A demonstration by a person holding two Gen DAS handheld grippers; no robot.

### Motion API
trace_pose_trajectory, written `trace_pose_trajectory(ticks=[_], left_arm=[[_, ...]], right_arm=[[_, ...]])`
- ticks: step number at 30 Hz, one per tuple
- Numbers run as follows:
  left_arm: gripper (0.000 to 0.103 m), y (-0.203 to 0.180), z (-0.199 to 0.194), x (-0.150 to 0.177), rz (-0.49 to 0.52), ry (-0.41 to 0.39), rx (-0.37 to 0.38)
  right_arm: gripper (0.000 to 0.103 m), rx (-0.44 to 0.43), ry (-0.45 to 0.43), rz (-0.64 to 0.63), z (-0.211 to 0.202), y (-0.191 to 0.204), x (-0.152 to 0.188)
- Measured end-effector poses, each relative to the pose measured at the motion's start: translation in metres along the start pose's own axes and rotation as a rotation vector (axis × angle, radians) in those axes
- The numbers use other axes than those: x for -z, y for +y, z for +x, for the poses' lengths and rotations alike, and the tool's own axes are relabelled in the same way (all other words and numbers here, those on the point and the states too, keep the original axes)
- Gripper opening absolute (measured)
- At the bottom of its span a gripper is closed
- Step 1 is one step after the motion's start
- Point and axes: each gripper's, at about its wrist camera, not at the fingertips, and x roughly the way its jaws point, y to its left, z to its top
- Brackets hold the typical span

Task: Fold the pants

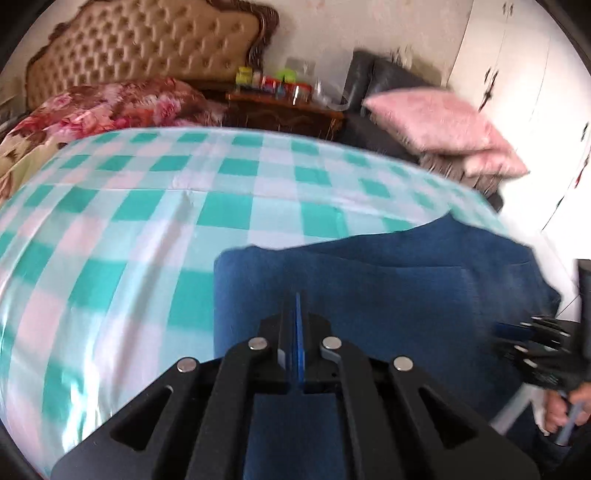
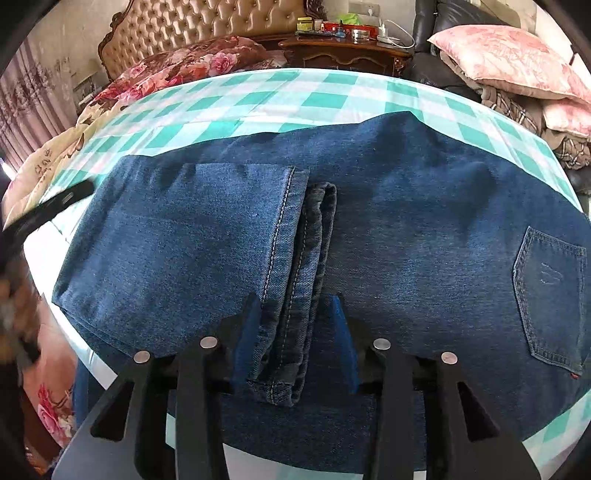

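Blue denim pants (image 2: 406, 229) lie folded on the bed, leg ends laid over the seat, a back pocket (image 2: 550, 295) at the right. My right gripper (image 2: 295, 314) is open, its blue fingers either side of the hem (image 2: 291, 280) of the folded-over leg. In the left wrist view the pants (image 1: 369, 288) lie ahead and to the right. My left gripper (image 1: 297, 306) is shut with nothing between its fingers, above the pants' left part. The right gripper shows blurred at that view's right edge (image 1: 535, 343).
The bed carries a green-and-white checked sheet (image 1: 147, 221). A floral quilt (image 2: 177, 74) lies near the tufted headboard (image 2: 207, 26). A cluttered wooden nightstand (image 2: 343, 48), a dark chair and pink pillows (image 2: 506, 59) stand beyond the bed's far right side.
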Motion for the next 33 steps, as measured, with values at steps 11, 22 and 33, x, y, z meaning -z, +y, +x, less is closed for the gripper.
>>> trace_pose_trajectory(ticks=[11, 22, 33], left_arm=[[0.008, 0.025, 0.033, -0.025, -0.025, 0.074, -0.112], [0.039, 0.045, -0.056, 0.014, -0.204, -0.093, -0.106], [0.038, 0.049, -0.097, 0.108, -0.363, -0.078, 0.002]], right_arm=[[0.043, 0.020, 0.005, -0.025, 0.002, 0.002, -0.001], [0.047, 0.028, 0.009, -0.028, 0.003, 0.002, -0.001], [0.047, 0.028, -0.064, -0.008, -0.017, -0.003, -0.035]])
